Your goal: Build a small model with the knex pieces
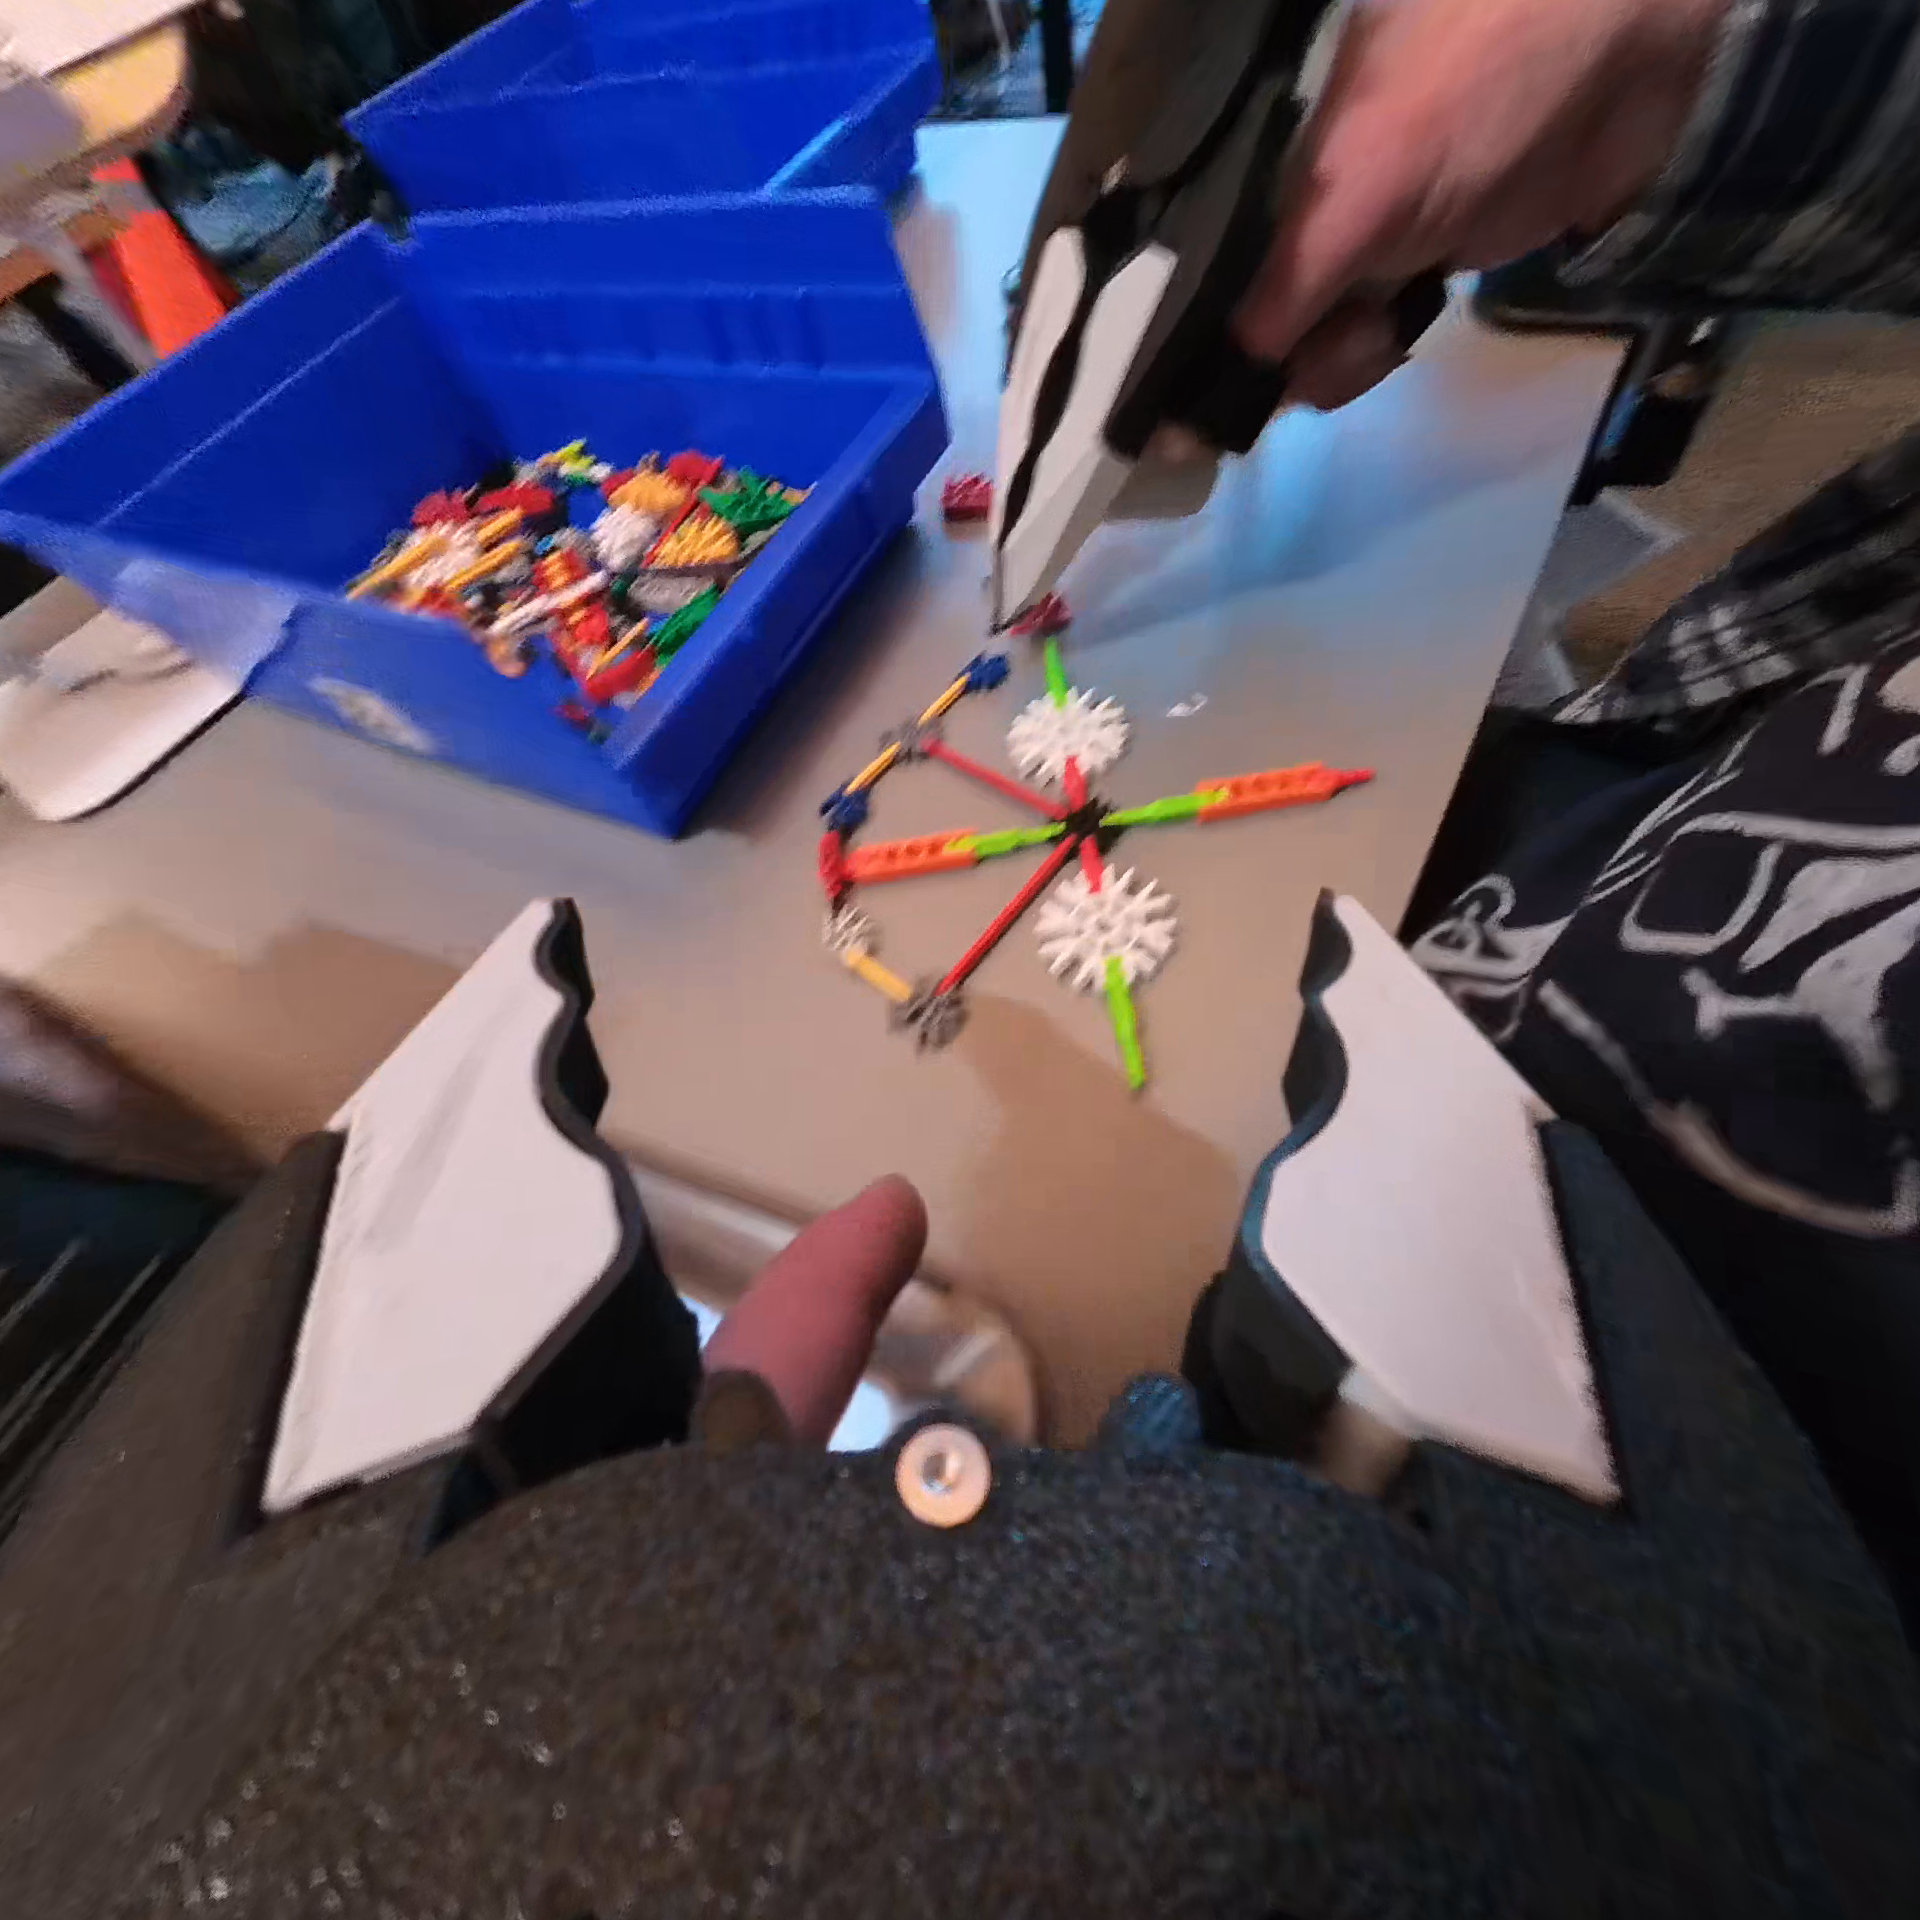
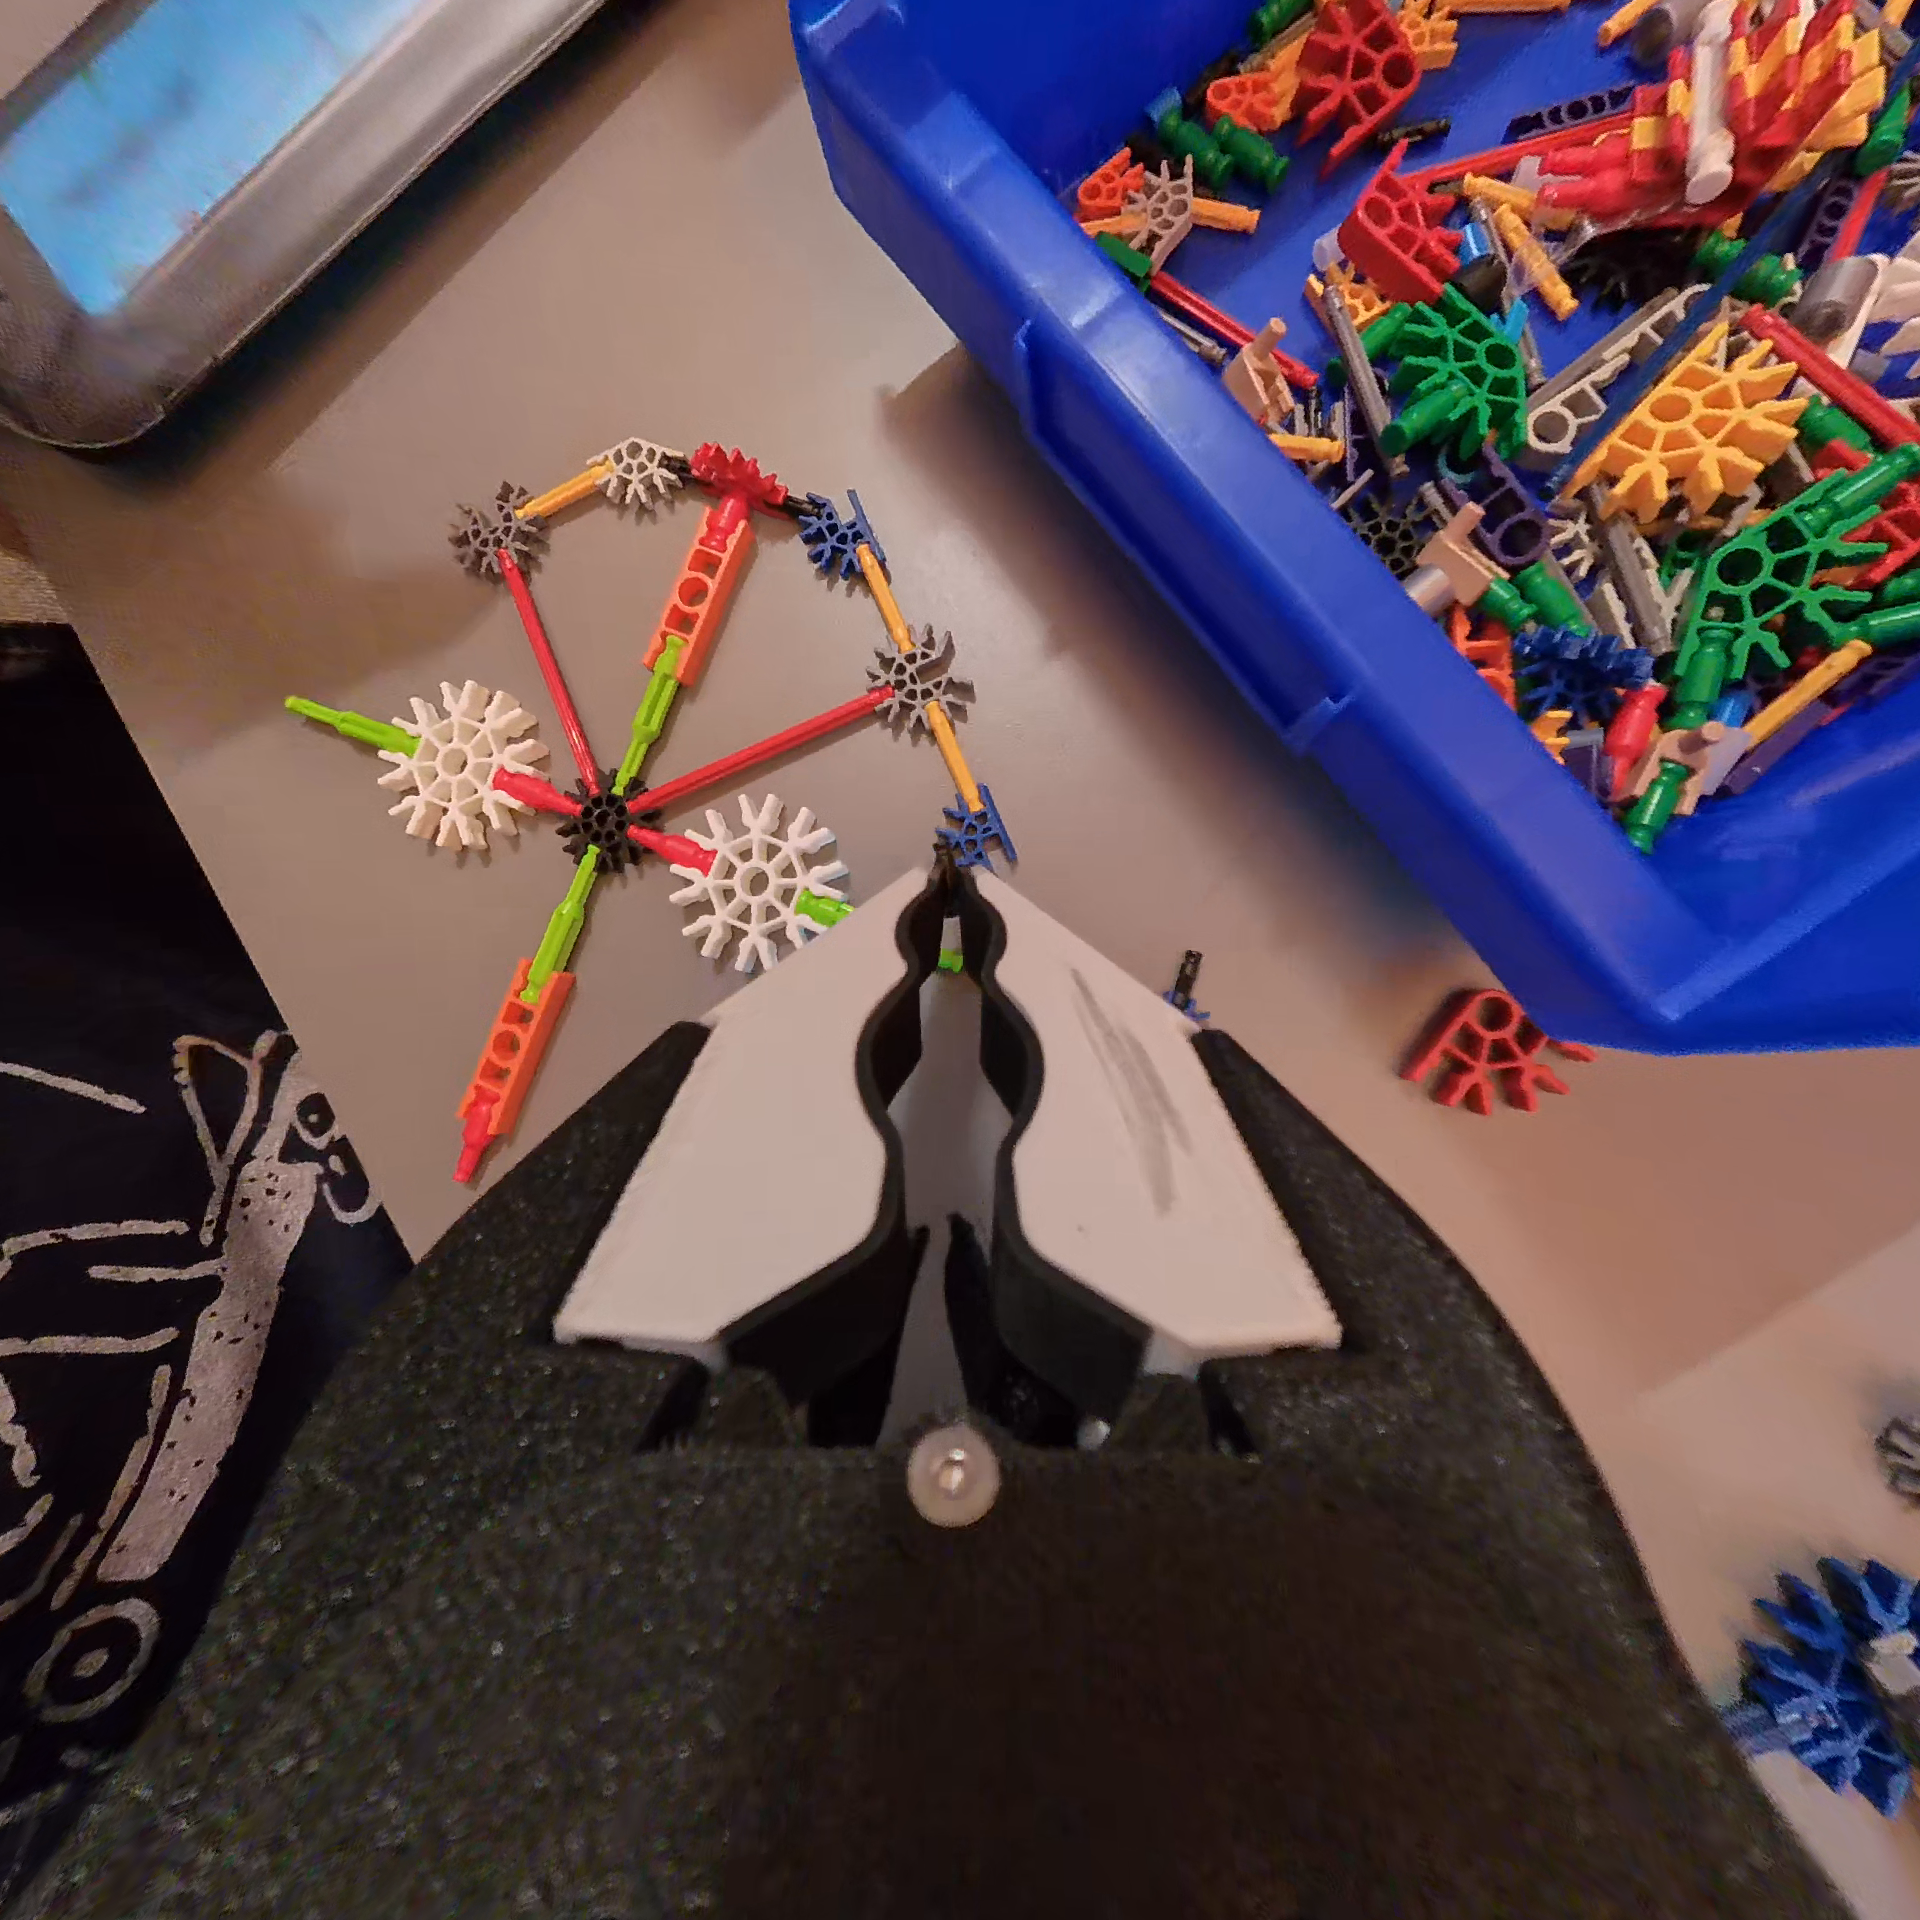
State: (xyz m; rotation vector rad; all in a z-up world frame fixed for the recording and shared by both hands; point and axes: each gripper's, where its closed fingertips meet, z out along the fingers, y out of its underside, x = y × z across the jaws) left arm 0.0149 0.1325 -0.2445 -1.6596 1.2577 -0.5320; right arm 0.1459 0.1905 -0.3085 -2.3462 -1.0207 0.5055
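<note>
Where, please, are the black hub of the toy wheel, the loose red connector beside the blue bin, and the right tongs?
black hub point(image 2: 606, 821), right wrist view, on its centre.
loose red connector point(image 2: 1488, 1047), right wrist view, on its middle.
right tongs point(image 2: 948, 883), right wrist view, between the closed tips.

Left tool gapes wide; right tool pinched closed (tips angled downward).

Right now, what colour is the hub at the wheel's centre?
Black hub; clearest in the right wrist view.
</note>
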